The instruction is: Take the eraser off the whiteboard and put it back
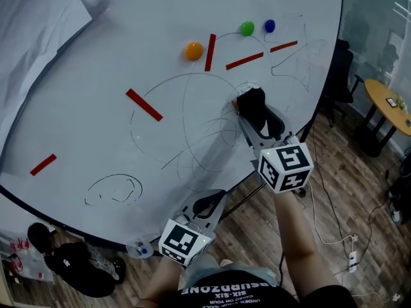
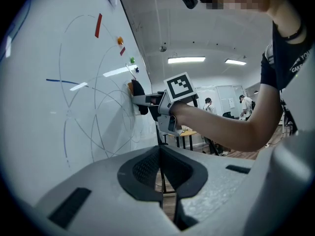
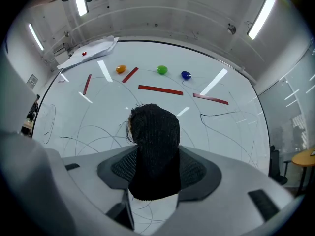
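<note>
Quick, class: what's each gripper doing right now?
Left gripper: closed, empty.
Right gripper: closed on the eraser.

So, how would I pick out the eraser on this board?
Start at the big whiteboard covered in thin scribbles. Right of its middle, below the red strips, the right gripper holds the eraser against it. It's the only black, knit-textured block; its neighbours are round coloured magnets.

The whiteboard is marked white with thin dark scribbles. Red strips, an orange magnet, a green magnet and a blue magnet are seen on it. The eraser is covered in black knit. The marker cube is patterned black-and-white.
</note>
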Demonstrator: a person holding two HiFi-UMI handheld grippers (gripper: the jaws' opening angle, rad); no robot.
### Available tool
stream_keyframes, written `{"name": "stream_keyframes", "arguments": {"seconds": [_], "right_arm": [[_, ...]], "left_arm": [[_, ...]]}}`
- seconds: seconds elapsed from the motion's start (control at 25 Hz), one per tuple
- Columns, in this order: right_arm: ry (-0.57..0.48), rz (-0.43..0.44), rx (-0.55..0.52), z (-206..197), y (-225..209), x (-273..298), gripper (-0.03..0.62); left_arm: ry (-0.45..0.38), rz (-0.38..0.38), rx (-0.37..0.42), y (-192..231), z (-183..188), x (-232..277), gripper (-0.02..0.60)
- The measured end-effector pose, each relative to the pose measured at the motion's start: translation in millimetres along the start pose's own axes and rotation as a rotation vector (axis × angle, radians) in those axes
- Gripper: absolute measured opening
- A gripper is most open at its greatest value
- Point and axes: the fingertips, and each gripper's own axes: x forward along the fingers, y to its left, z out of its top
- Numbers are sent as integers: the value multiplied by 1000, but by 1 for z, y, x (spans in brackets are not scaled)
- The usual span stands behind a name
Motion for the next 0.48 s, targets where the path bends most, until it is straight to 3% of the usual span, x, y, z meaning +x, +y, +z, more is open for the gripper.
{"name": "stream_keyframes", "arguments": {"seconds": [0.48], "right_arm": [[-48,-13,0,19,-2,-25,235]], "left_arm": [[-4,-25,4,-11,1,2,8]]}}
